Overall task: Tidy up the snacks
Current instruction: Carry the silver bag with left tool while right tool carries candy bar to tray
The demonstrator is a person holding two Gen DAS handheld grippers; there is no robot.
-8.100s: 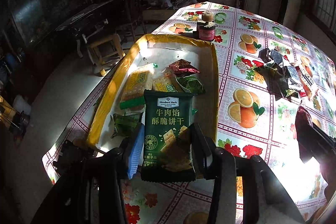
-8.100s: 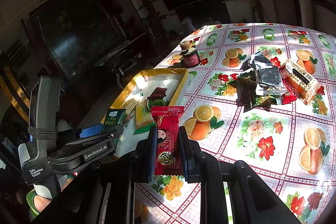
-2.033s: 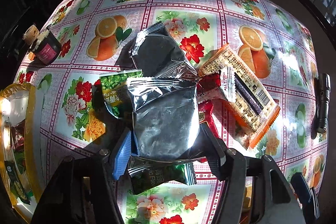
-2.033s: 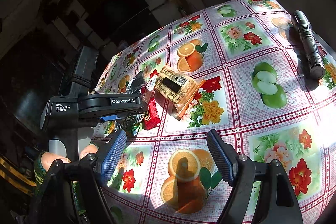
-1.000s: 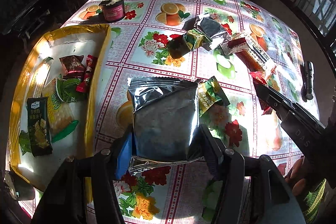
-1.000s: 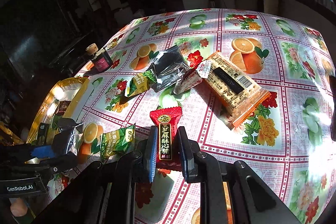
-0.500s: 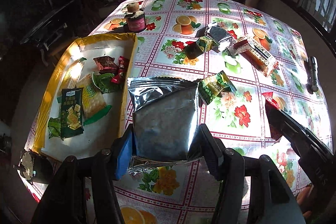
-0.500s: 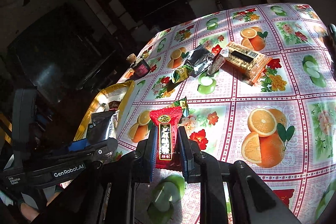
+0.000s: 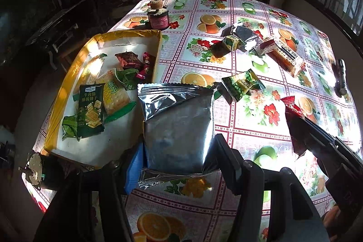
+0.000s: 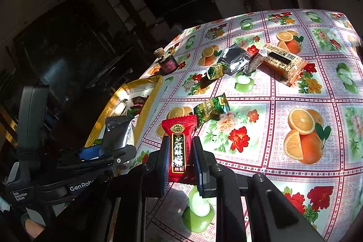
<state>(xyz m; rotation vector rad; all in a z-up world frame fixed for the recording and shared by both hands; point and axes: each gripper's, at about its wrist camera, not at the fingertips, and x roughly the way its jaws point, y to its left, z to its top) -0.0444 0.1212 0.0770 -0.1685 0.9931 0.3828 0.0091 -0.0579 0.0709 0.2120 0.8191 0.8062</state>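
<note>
My left gripper (image 9: 179, 151) is shut on a silver foil snack bag (image 9: 178, 126), held above the table just right of the yellow-rimmed tray (image 9: 68, 74). The tray holds several snack packs, among them a dark green cracker pack (image 9: 90, 110). My right gripper (image 10: 180, 160) is shut on a red candy pack (image 10: 179, 146), held upright above the table. The left gripper and its silver bag (image 10: 118, 133) also show in the right wrist view, by the tray (image 10: 147, 103). Loose snacks lie on the cloth: a green packet (image 9: 242, 84), a silver bag (image 9: 244, 34), an orange cracker pack (image 9: 285, 56).
A dark red jar (image 9: 158, 17) with a cork stands beyond the tray. A black flashlight (image 9: 340, 76) lies at the table's right edge. A small motor-like metal part (image 9: 34, 167) sits at the near left corner. The table wears a fruit-and-flower oilcloth (image 9: 261, 106).
Both grippers have drawn back toward the near side with their packs; the tray now sits closer on the left. Two seconds ago the right gripper was open and empty.
</note>
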